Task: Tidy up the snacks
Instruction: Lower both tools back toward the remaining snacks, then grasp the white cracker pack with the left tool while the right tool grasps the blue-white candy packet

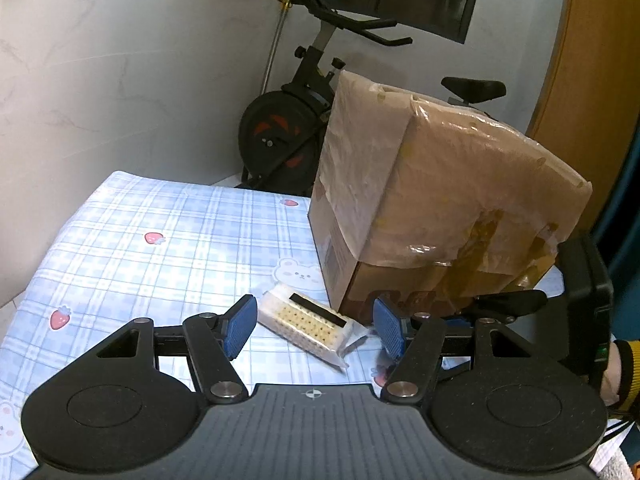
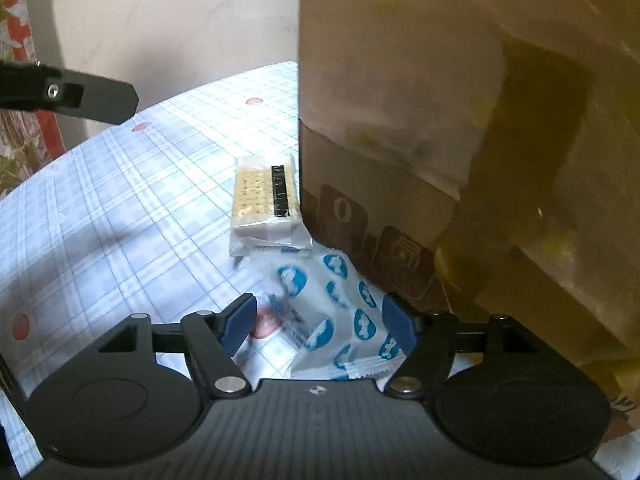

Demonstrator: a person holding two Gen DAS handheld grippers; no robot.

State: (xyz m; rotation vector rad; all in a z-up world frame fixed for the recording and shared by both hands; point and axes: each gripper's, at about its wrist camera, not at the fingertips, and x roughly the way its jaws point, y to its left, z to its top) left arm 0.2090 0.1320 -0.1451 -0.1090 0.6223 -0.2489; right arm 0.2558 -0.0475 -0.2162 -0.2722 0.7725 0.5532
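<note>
A clear-wrapped cracker pack (image 1: 308,326) lies on the blue plaid cloth (image 1: 160,248) against the foot of a taped cardboard box (image 1: 432,208). My left gripper (image 1: 314,330) is open, its blue pads on either side of the pack, just above it. In the right wrist view the cracker pack (image 2: 266,200) lies beside the box (image 2: 460,120). A white snack packet with blue prints (image 2: 340,320) lies on the cloth between the open jaws of my right gripper (image 2: 320,324), untouched by the pads as far as I can tell.
An exercise bike (image 1: 292,128) stands behind the table by the grey wall. The other gripper's body (image 1: 584,300) shows at the right edge of the left wrist view, and a black finger (image 2: 80,96) at the upper left of the right wrist view.
</note>
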